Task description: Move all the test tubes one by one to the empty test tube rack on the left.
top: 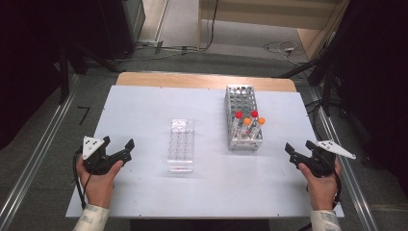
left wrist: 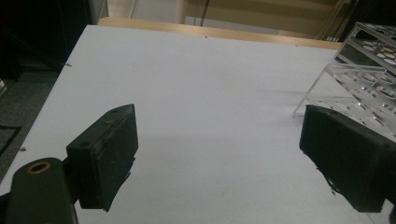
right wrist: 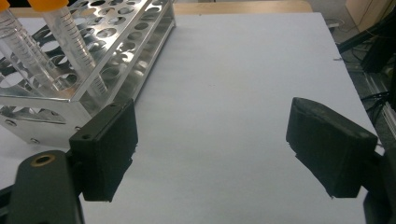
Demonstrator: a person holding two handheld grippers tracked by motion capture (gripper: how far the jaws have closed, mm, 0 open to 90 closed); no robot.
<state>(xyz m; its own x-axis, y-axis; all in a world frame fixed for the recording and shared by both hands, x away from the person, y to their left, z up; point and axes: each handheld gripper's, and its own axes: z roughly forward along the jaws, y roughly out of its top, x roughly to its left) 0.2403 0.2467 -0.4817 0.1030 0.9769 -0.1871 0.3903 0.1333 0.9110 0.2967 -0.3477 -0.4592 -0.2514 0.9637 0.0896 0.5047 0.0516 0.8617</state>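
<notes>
Racks two, metal rack [top: 243,117] with four capped tubes [top: 248,124], clear rack [top: 181,145], both grippers' jaws released.

The left hand-held gripper [left wrist: 215,158] hovers over the white worktop [left wrist: 205,84], its two black jaws standing wide apart with nothing between them. Beyond the jaw on the right, a clear plastic rack [left wrist: 359,79] stands near the worktop's right edge.

In the right gripper view the orange-capped clear plastic tubes [right wrist: 70,35] and shiny metal rack [right wrist: 119,56] run off at 10 o'clock.
</notes>
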